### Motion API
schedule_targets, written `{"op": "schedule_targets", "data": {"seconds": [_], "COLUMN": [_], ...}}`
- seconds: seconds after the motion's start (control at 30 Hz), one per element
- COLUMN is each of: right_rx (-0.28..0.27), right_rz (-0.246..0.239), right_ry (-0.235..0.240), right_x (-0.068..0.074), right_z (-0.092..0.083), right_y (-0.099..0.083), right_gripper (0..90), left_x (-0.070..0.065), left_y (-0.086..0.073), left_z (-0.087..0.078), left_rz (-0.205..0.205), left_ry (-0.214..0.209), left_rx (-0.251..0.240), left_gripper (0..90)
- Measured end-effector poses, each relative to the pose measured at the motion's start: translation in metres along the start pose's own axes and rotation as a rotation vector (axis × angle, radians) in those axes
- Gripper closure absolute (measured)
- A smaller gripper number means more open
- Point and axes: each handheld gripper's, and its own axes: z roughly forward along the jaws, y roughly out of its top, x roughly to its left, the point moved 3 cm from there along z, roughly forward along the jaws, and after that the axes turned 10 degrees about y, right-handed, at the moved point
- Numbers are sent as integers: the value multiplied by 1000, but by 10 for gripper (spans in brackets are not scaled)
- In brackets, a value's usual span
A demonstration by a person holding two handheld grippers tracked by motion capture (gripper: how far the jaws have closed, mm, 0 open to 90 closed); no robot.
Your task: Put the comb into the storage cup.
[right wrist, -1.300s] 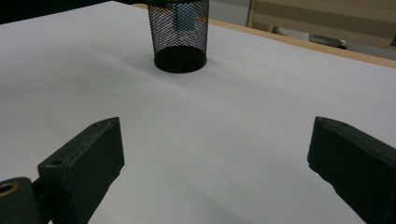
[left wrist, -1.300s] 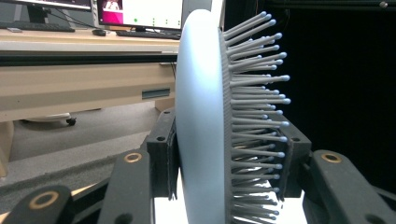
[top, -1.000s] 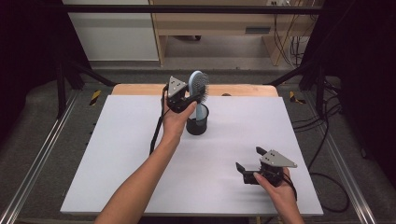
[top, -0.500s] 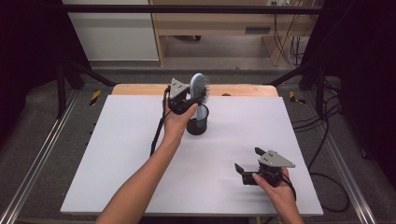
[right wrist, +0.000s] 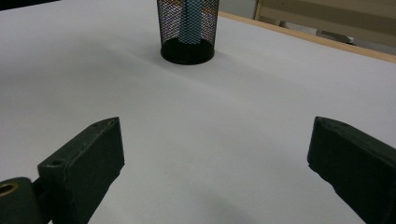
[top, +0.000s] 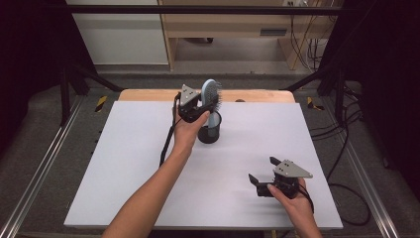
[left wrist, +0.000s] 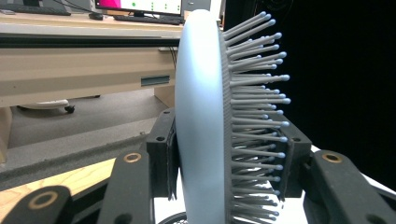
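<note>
A pale blue hairbrush (top: 212, 93) stands upright with its handle down inside a black mesh cup (top: 209, 134) at the far middle of the white table (top: 124, 163). My left gripper (top: 204, 111) is shut on the brush's head. In the left gripper view the brush (left wrist: 201, 116) sits edge-on between the black pads (left wrist: 161, 154), bristles pointing right. My right gripper (top: 262, 169) rests low near the front right of the table, open and holding nothing. The right gripper view has its jaws wide apart (right wrist: 215, 144), with the mesh cup (right wrist: 189, 28) and the blue handle inside it farther off.
A wooden strip (top: 148, 94) runs along the table's far edge. Metal rails (top: 44, 163) flank the table, and cables (top: 341, 148) lie on the floor to the right. A wooden shelf unit (top: 228, 25) stands beyond.
</note>
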Motion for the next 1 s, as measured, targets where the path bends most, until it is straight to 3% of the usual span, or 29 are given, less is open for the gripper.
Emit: {"op": "schedule_targets", "data": {"seconds": [1.0], "right_rx": [7], "right_rz": [-6], "right_ry": [8], "right_x": [1], "right_z": [1], "right_y": [-1], "right_gripper": [41], "left_x": [2], "left_y": [-9], "left_z": [1], "left_rz": [-4], "left_ry": [0], "left_rx": [14], "left_gripper": [513]}}
